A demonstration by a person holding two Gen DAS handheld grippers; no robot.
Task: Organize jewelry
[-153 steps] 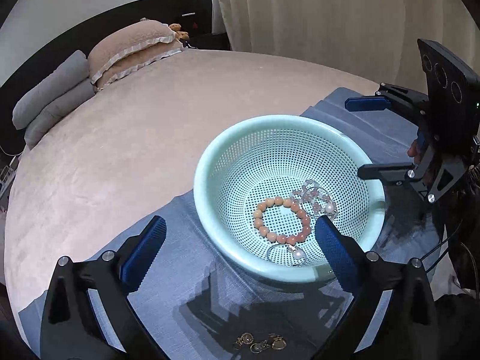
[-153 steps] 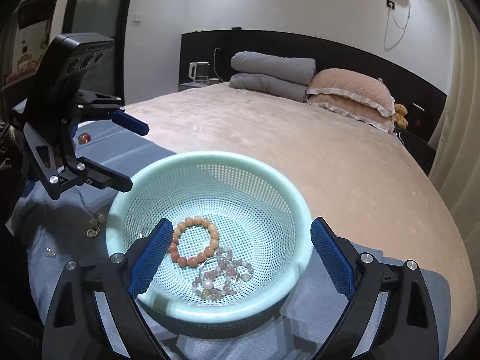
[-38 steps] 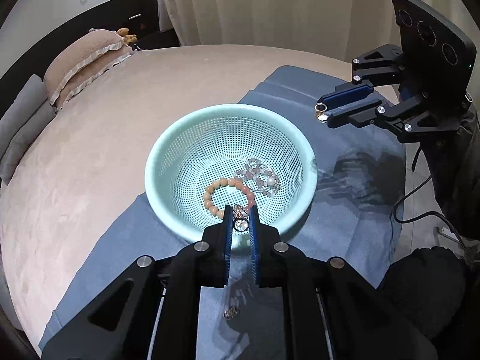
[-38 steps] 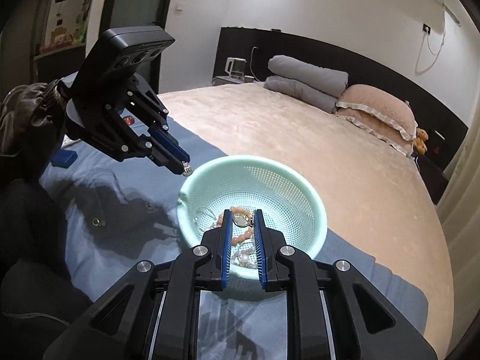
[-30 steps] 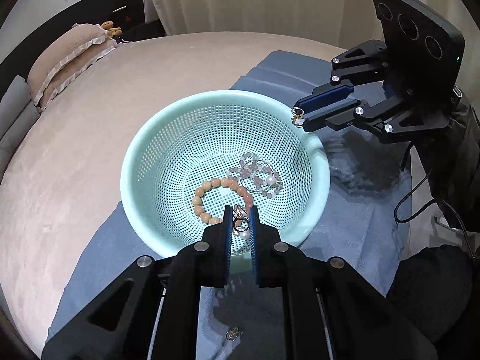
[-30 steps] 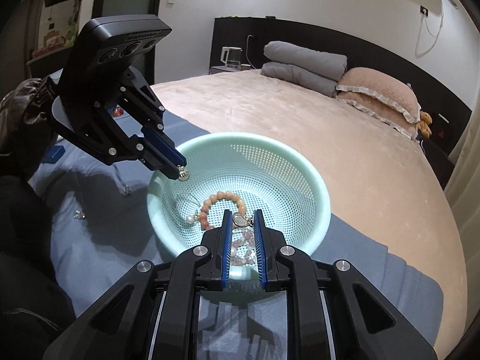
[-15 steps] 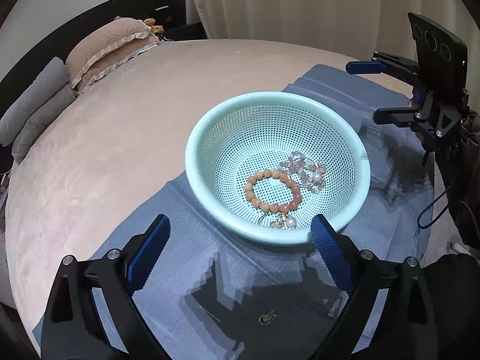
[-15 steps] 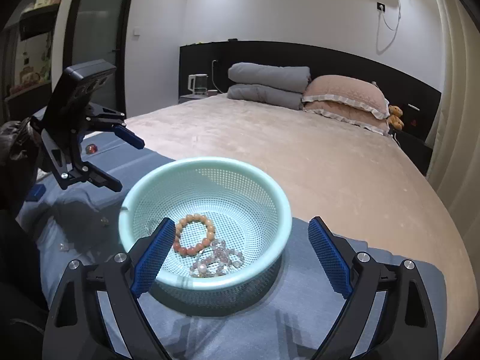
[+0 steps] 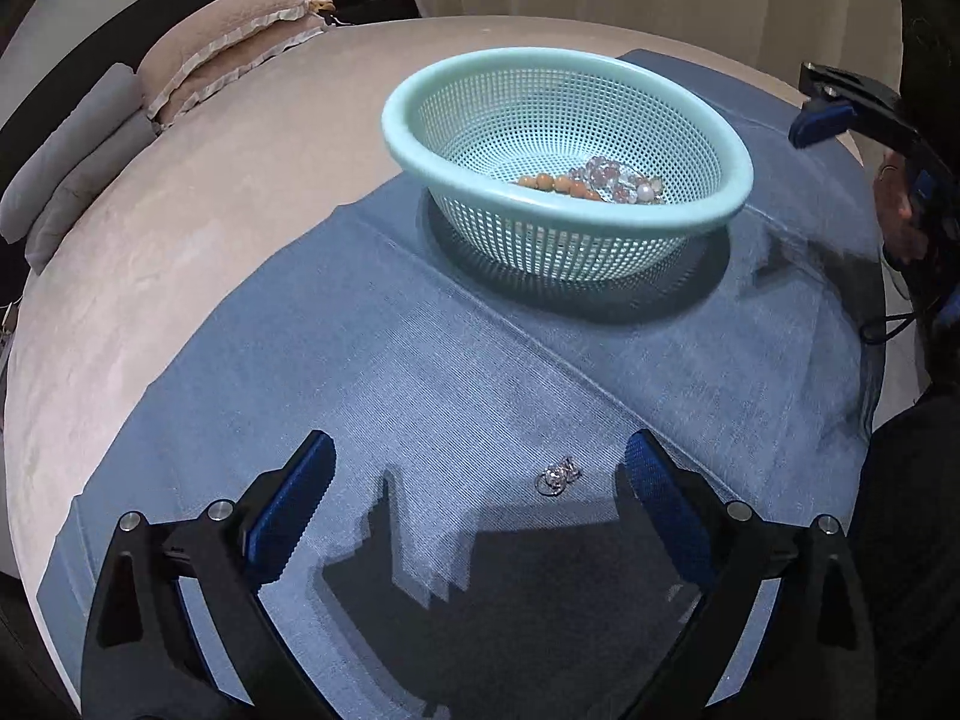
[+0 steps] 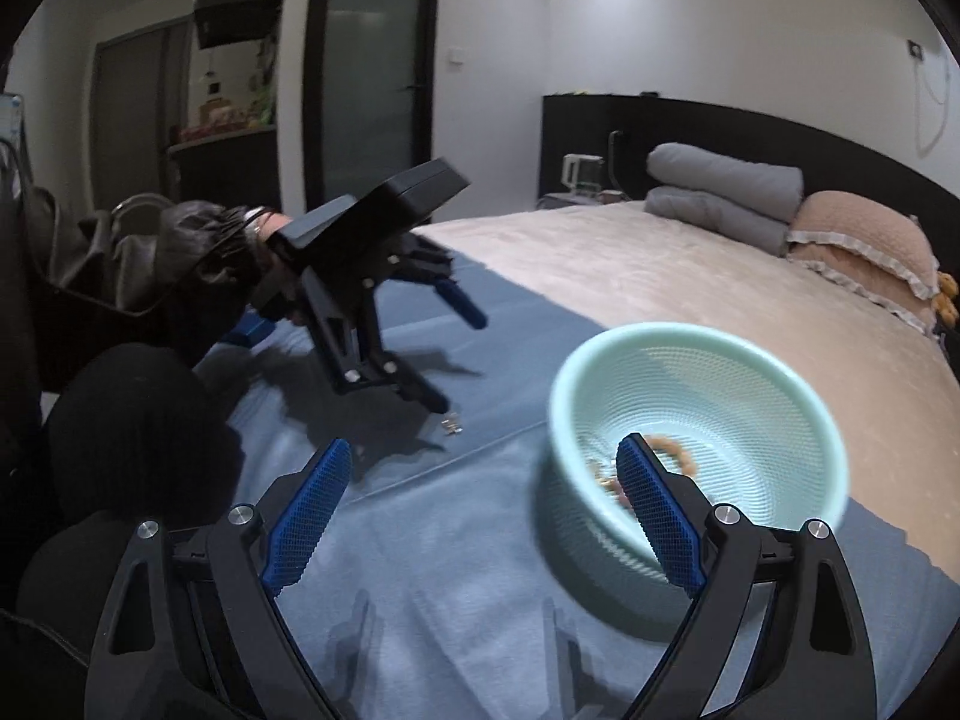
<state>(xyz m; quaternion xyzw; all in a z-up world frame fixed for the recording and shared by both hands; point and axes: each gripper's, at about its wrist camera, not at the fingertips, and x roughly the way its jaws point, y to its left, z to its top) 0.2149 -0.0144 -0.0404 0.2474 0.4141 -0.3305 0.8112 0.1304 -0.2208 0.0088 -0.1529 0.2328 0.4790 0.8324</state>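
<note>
A mint green perforated basket point(image 9: 708, 223) stands on a blue cloth point(image 9: 456, 384) on the bed and holds an orange bead bracelet point(image 9: 555, 183) and clear and pearl bead jewelry point(image 9: 624, 177). A small metal jewelry piece point(image 9: 558, 475) lies on the cloth between the fingers of my left gripper point(image 9: 477, 492), which is open, empty and low over it. My right gripper point(image 10: 483, 492) is open and empty, left of the basket point(image 10: 798, 408). It sees the left gripper point(image 10: 462, 354) and the small piece point(image 10: 451, 423) by its lower fingertip.
The beige bedspread point(image 9: 198, 192) spreads beyond the cloth, with pink pillows point(image 9: 222, 54) and grey folded blankets point(image 9: 66, 156) at the headboard. The person's dark clothing point(image 10: 138, 432) is at the cloth's near edge. A doorway and shelves point(image 10: 240, 78) are behind.
Both grippers opened and let their small jewelry pieces go into the basket. The left gripper then dropped low over the remaining piece on the cloth. The right gripper swung left, away from the basket.
</note>
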